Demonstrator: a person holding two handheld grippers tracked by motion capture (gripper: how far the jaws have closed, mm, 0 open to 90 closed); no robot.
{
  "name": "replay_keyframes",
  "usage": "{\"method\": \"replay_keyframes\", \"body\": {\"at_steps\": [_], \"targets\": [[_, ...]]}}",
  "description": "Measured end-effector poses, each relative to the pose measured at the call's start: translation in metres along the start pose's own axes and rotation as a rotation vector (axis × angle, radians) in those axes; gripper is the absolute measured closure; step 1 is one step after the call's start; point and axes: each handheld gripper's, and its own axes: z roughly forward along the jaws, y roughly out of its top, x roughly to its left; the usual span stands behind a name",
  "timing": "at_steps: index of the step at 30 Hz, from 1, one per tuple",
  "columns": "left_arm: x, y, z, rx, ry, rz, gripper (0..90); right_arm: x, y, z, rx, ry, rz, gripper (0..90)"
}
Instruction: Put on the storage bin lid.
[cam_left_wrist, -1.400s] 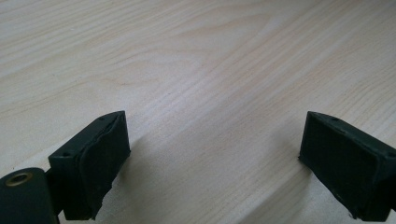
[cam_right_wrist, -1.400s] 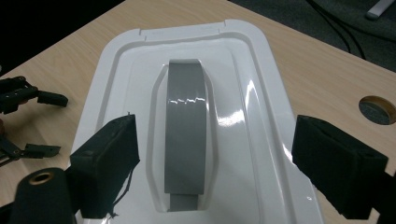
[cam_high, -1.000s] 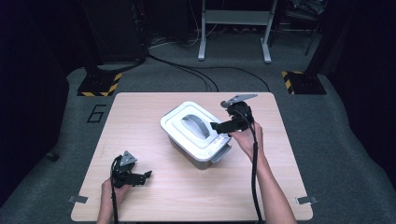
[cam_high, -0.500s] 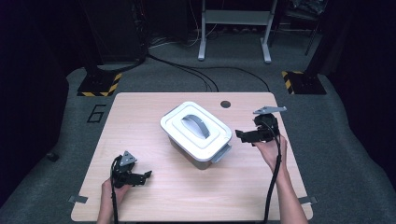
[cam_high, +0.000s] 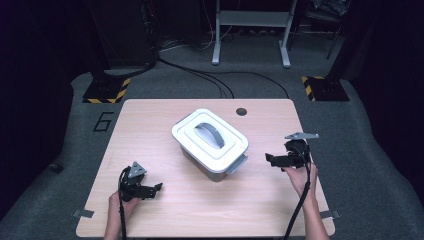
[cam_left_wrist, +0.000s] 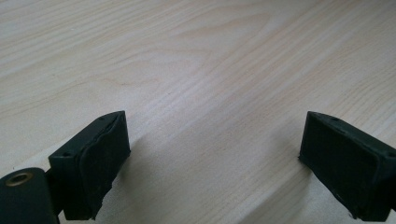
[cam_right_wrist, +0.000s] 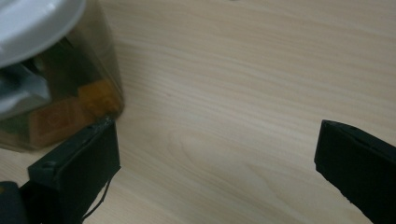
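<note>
**Two grippers open, the lidded box between them on the bench**

Two grippers lie low over the wooden bench (cam_high: 150, 125), and we see neither one holding anything. In the high view, the lidded container (cam_high: 210, 145) sits near the middle of the bench, set at an angle, with a white lid (cam_high: 200, 131) and a grey arched handle (cam_high: 210, 135) on top. A grey latch (cam_high: 236, 165) sticks out from its corner at about 4 o'clock.

The left gripper (cam_high: 156, 188) rests at about 8 o'clock from the container, well apart from it, near the front edge of the bench. Its jaws stand wide; in the left gripper view (cam_left_wrist: 212, 158) we see only bare wood grain between them.

The right gripper (cam_high: 269, 159) is at about 3 o'clock from the container, near it but not touching, with its jaws pointing toward the box. In the right gripper view (cam_right_wrist: 215, 172) the jaws are wide apart with bare bench between them. The container's clear wall (cam_right_wrist: 70, 93) shows at about 10 o'clock, just past the left jaw, and through it we make out what may be brown and orange blocks (cam_right_wrist: 58, 121), though the blur keeps us from being sure.

A dark round hole (cam_high: 242, 111) marks the bench at about 1 o'clock from the container.
</note>
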Motion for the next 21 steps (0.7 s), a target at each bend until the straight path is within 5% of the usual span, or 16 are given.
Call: {"method": "replay_keyframes", "body": {"at_steps": [14, 21], "targets": [[0.001, 0.000, -0.001, 0.012, -0.001, 0.010, 8.3, -0.013, -0.073, 0.021, 0.073, -0.089, 0.060, 0.0], [0.000, 0.000, 0.000, 0.004, 0.002, -0.001, 8.3, -0.017, -0.096, 0.026, 0.049, -0.148, 0.058, 0.0]]}}
